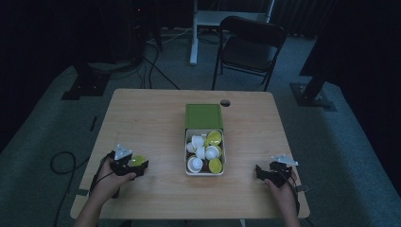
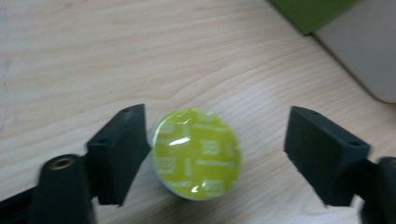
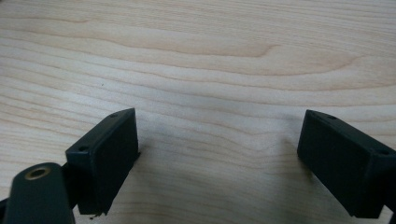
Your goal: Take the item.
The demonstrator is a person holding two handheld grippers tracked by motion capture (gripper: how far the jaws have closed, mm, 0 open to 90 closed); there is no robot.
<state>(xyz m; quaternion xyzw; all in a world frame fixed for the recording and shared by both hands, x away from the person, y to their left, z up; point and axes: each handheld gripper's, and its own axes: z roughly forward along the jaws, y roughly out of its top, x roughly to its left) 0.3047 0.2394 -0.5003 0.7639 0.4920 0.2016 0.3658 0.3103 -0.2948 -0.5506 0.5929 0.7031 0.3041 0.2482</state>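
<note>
A yellow-green foil-topped capsule [image 2: 197, 154] lies on the wooden table [image 1: 156, 123] between the jaws of my left gripper [image 2: 217, 140]. The left jaw touches its side; the right jaw stands well off it, so the gripper is open. In the high view this gripper [image 1: 138, 166] sits near the table's front left with the capsule [image 1: 138, 161] at its tip. My right gripper [image 1: 259, 171] rests at the front right. Its jaws [image 3: 217, 135] stand wide open over bare wood with nothing between them.
A white box [image 1: 205, 173] with several white and yellow-green capsules [image 1: 208, 151] stands mid-table, its green lid [image 1: 203, 116] lying open behind it. A cable hole [image 1: 225, 102] is by the far edge. A dark chair [image 1: 250, 42] stands beyond the table.
</note>
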